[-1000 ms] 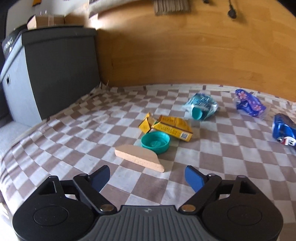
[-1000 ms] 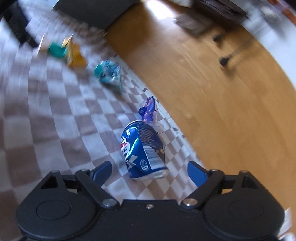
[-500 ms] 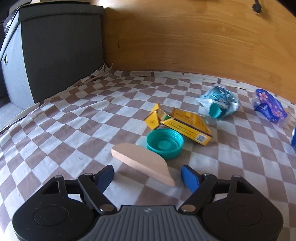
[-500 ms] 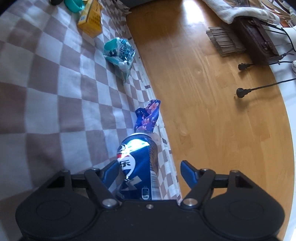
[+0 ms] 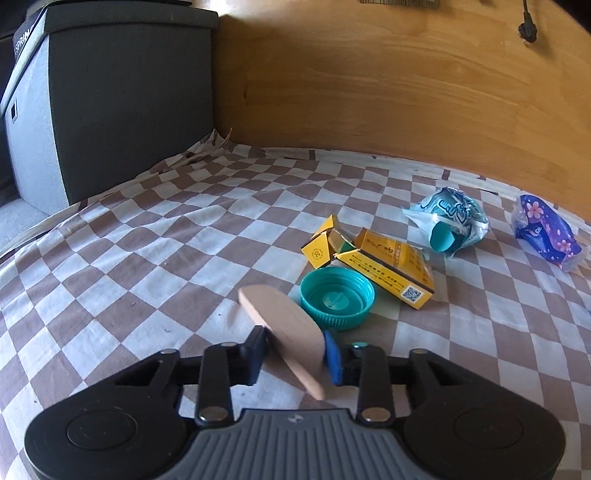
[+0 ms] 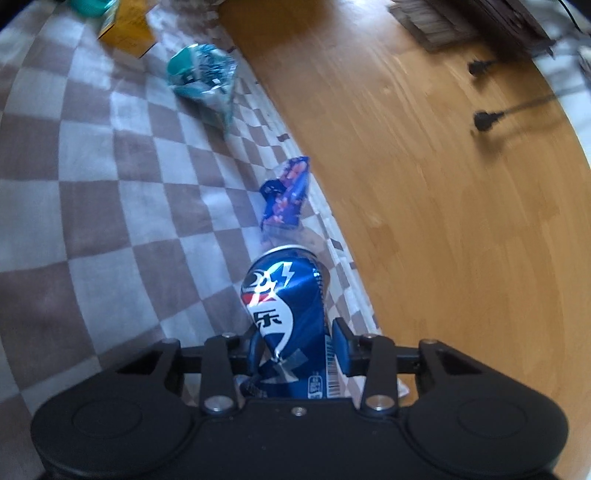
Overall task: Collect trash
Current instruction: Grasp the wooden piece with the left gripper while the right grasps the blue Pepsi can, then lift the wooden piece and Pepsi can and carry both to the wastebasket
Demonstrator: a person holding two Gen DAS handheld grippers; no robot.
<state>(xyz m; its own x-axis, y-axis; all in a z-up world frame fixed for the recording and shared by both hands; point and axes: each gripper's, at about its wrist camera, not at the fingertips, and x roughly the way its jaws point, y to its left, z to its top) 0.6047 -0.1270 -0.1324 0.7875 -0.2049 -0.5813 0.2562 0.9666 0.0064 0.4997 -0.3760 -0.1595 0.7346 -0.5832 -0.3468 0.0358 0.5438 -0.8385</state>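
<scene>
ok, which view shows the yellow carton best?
Left wrist: the yellow carton lies whole and sharp mid-frame, torn end and printed code visible, just behind the teal lid. Right wrist catches it only as a blurred yellow block, cropped at the top edge.

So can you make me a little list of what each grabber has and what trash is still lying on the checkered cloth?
left gripper: jaws closing on the tan half-round piece, pads on both its sides
right gripper: jaws closing around the blue can
still on cloth: teal lid, yellow carton, teal wrapper, purple flowered wrapper
surface: brown and white checkered cloth
beyond cloth: wooden floor
</scene>
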